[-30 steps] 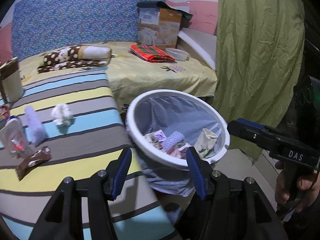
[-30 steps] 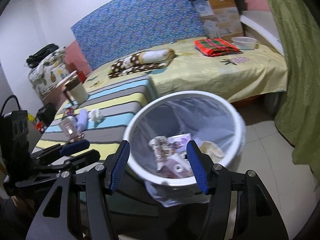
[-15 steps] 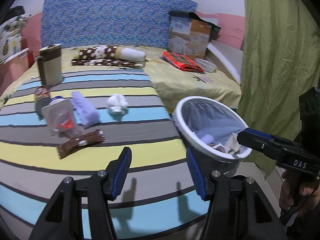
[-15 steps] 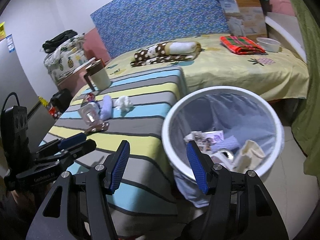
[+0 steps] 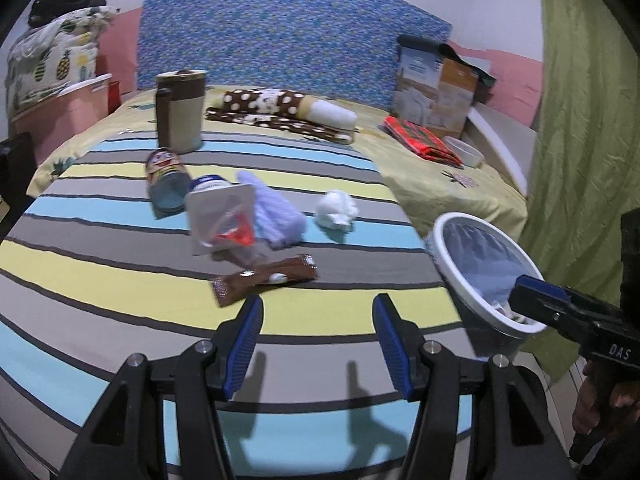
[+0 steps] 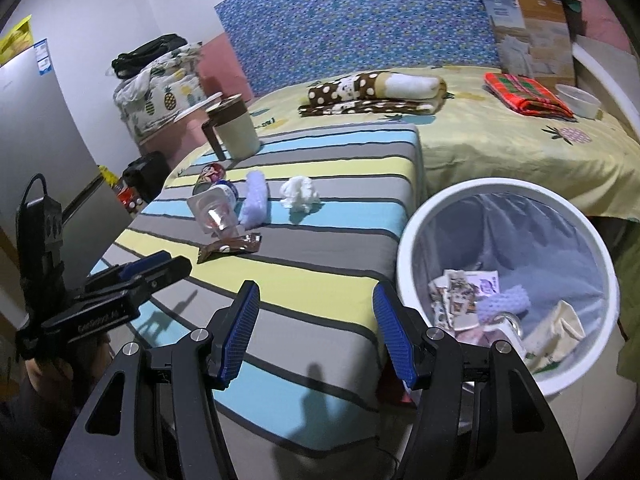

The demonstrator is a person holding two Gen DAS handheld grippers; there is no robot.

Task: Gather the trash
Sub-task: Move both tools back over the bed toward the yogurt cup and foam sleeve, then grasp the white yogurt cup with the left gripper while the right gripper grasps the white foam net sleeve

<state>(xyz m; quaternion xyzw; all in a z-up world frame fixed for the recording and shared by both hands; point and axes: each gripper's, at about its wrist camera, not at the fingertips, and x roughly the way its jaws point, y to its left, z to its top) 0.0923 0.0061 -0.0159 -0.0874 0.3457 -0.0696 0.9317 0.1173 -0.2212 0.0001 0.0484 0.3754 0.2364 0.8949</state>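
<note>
Fingers on both tools stand spread and empty: the left gripper (image 5: 318, 336) hangs with its blue-padded jaws wide apart above the striped cloth, and the right gripper (image 6: 316, 332) is just as wide, poised between the table edge and the bin. Nothing is held, so my reading is that this is the reach for a fresh piece of rubbish.

Nearest the left gripper lies the flat brown foil snack wrapper (image 5: 266, 282), just ahead of its fingertips. Behind the wrapper sits a clear plastic blister pack with a red insert (image 5: 224, 220), touching a lavender knitted cloth roll (image 5: 274, 216). A crumpled white tissue ball (image 5: 336, 212) rests apart to the right of them, and a tipped-over printed can (image 5: 166, 178) lies behind the blister pack. All of it rests on the table covered in blue, yellow and grey stripes (image 5: 120, 280).

Beside the table's right edge stands the round white waste bin with a grey liner (image 6: 412, 240), already holding paper scraps and a carton. A tall beige mug with a brown lid and handle (image 5: 180, 110) stands further back, likely not trash. Beyond is the yellow-sheeted bed (image 6: 520, 152).

The next move probably calls for lowering the left gripper over the wrapper; being thin and flat against cloth, it may need a low, angled pinch on one end, then a carry to the bin.
</note>
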